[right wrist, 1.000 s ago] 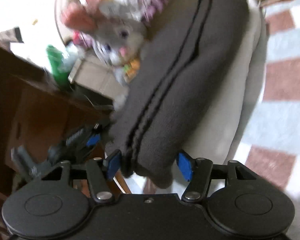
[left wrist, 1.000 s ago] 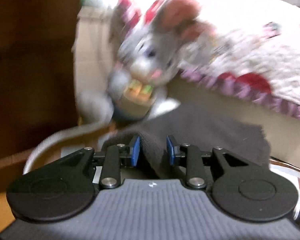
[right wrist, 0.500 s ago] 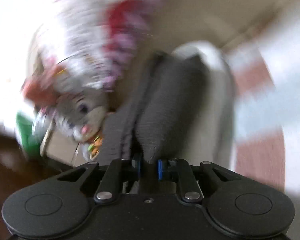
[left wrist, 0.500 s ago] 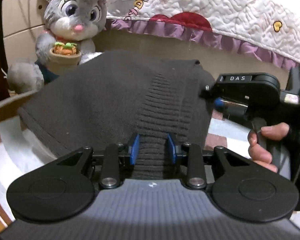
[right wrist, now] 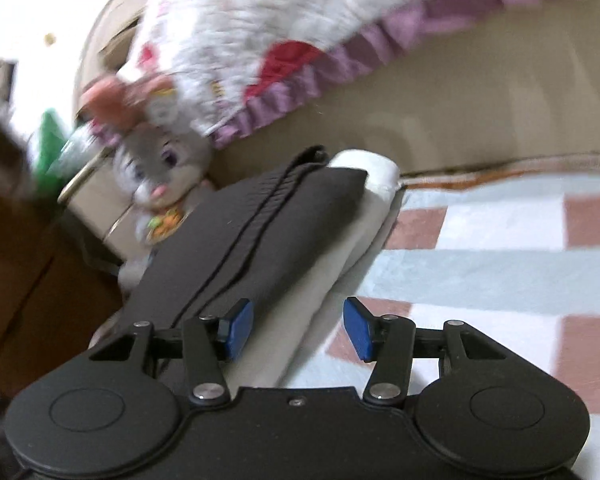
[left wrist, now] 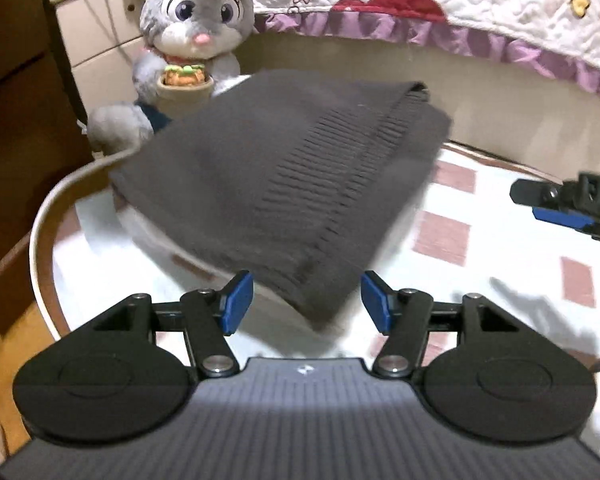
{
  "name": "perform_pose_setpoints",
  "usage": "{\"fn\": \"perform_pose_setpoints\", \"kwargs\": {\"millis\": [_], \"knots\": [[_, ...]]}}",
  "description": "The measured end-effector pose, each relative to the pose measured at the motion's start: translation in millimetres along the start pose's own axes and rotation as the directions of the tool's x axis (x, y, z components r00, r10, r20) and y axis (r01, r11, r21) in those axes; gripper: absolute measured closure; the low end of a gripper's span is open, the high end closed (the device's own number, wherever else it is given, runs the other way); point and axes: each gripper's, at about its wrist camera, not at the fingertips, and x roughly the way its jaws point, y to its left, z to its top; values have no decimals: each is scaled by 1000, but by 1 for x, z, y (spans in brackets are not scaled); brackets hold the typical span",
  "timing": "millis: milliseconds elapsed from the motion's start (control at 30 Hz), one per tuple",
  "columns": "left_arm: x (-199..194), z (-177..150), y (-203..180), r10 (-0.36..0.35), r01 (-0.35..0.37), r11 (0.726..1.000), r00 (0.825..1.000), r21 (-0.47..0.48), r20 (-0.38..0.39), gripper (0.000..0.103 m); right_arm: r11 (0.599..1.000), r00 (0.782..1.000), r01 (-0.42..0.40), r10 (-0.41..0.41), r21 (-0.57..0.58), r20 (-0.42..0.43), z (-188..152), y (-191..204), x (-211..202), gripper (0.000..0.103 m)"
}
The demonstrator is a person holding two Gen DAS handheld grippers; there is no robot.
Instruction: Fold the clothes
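A folded dark grey knitted garment (left wrist: 268, 176) lies on top of a folded cream garment (left wrist: 168, 240), both on a checked cloth (left wrist: 480, 220). My left gripper (left wrist: 306, 306) is just in front of the dark garment's near corner. Its jaws are opening, and the corner lies between the blue pads (left wrist: 236, 300) without being pressed. In the right wrist view the dark garment (right wrist: 268, 232) and the cream garment (right wrist: 340, 264) run away from my right gripper (right wrist: 298, 328). Its jaws are opening too, over the cream edge, gripping nothing. That gripper (left wrist: 568, 208) also shows at the right edge of the left wrist view.
A grey plush rabbit (left wrist: 196, 36) sits right behind the pile. A white quilt with a purple frill (left wrist: 460, 20) hangs over a beige bed side. Dark wooden furniture (left wrist: 12, 120) and a cream drawer unit (left wrist: 96, 52) stand left. The surface's curved rim (left wrist: 40, 220) runs at the left.
Half a second ago both grippers were shut on the dark garment. Both have now let go, opened and drawn back, and the garment lies folded on the cream one.
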Motion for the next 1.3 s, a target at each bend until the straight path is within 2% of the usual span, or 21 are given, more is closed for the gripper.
{"fn": "perform_pose_setpoints", "kwargs": {"millis": [33, 100, 133, 200, 233, 300, 400, 533, 700, 800, 933, 1300], "knots": [[-9, -4, -5, 14, -14, 1000, 1000, -1, 10, 39, 999, 1000, 9, -9, -46, 6, -3, 6, -15, 46], [-29, -10, -21, 94, -95, 995, 995, 16, 33, 27, 993, 1000, 18, -16, -120, 17, -6, 19, -43, 47], [-39, -14, -29, 133, -134, 991, 990, 25, 50, 16, 988, 999, 24, -21, -151, 25, -6, 26, -55, 47], [-59, -21, -46, 201, -206, 977, 974, 44, 101, 12, 981, 999, 29, -23, -191, 32, -8, 35, -77, 47], [-68, -25, -54, 218, -226, 973, 968, 54, 124, 11, 978, 999, 29, -22, -208, 36, -11, 38, -90, 47], [-85, -33, -68, 184, -197, 977, 972, 79, 149, 2, 971, 999, 33, -24, -237, 39, -20, 43, -114, 46], [-105, -42, -85, 157, -172, 980, 979, 105, 132, 1, 961, 998, 44, -29, -272, 61, -36, 46, -148, 45], [-126, -48, -96, 125, -136, 983, 988, 124, 92, 1, 962, 996, 70, -54, -264, 68, -42, 45, -171, 45], [-150, -50, -106, 136, -151, 979, 984, 136, 114, 0, 950, 994, 98, -82, -295, 66, -41, 56, -191, 43], [-164, -53, -110, 144, -159, 980, 982, 123, 125, 0, 947, 995, 88, -70, -308, 69, -42, 61, -205, 38], [-177, -56, -113, 131, -142, 986, 985, 88, 116, 0, 935, 992, 120, -101, -334, 72, -42, 67, -222, 32], [-192, -71, -131, 77, -88, 990, 993, 115, 91, 0, 916, 990, 141, -126, -376, 63, -46, 73, -245, 31]]}}
